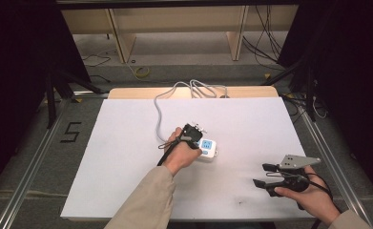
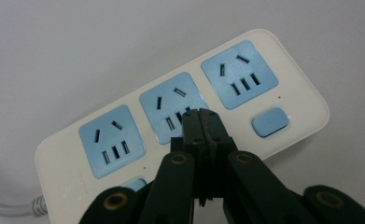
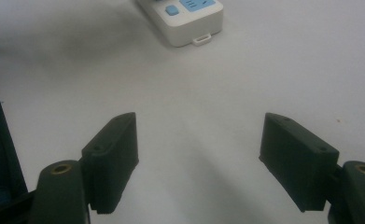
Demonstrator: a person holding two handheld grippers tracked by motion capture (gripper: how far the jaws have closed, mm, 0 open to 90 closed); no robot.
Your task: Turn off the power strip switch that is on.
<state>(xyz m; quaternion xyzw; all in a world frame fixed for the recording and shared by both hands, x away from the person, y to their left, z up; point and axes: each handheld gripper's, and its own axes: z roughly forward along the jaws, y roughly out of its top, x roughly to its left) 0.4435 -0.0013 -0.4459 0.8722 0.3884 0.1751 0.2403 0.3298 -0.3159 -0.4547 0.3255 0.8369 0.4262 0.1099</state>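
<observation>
A white power strip (image 1: 209, 148) with blue sockets lies near the middle of the white table top (image 1: 127, 143), its grey cable (image 1: 160, 112) running to the far edge. In the left gripper view the power strip (image 2: 283, 70) shows three blue sockets and a blue switch (image 2: 270, 122). My left gripper (image 2: 202, 114) is shut, its tips held together right over the middle socket (image 2: 171, 105); whether they touch it I cannot tell. In the high view the left gripper (image 1: 193, 131) hangs over the strip. My right gripper (image 1: 264, 175) rests open at the front right, with nothing between its jaws. In the right gripper view the right gripper (image 3: 199, 140) points toward the strip's end (image 3: 189, 23).
The white board ends at a wooden edge (image 1: 141, 92) at the back. Metal frame rails (image 1: 36, 152) run along both sides. Cables (image 1: 265, 43) and shelf legs (image 1: 119, 38) lie on the floor beyond the table.
</observation>
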